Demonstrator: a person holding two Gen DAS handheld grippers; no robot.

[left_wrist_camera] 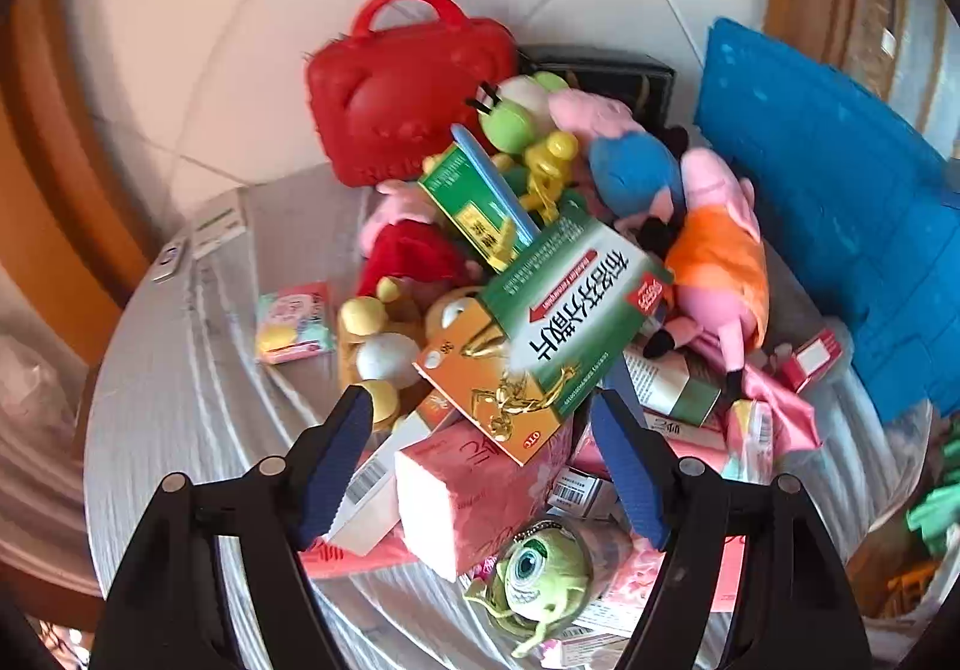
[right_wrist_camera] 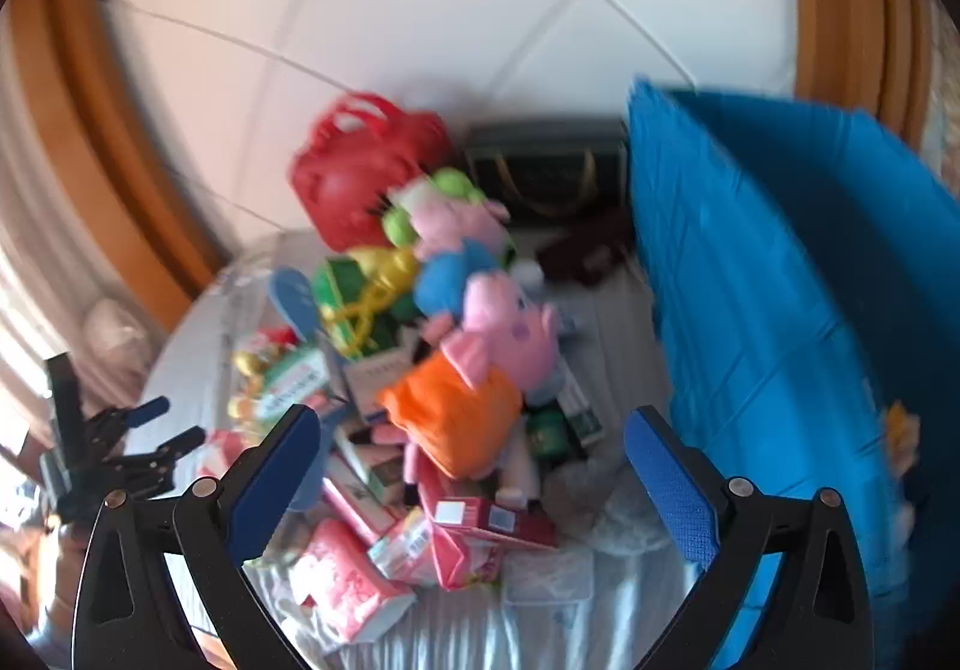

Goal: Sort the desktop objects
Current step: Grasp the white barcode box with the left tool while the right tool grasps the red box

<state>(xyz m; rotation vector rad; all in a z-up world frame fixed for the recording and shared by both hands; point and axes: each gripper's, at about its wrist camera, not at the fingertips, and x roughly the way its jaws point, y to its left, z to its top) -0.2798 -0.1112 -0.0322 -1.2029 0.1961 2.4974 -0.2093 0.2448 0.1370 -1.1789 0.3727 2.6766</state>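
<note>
- Jaws of your left gripper (left_wrist_camera: 480,406) gape wide around the green-and-orange medicine box (left_wrist_camera: 540,346), not touching.
- Your right gripper (right_wrist_camera: 471,430) spreads wide, holding nothing, above the orange-dressed pig plush (right_wrist_camera: 468,406).

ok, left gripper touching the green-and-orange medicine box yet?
Cannot tell. In the left wrist view the open left gripper brackets the medicine box; its right finger overlaps the box edge, depth unclear.
</note>
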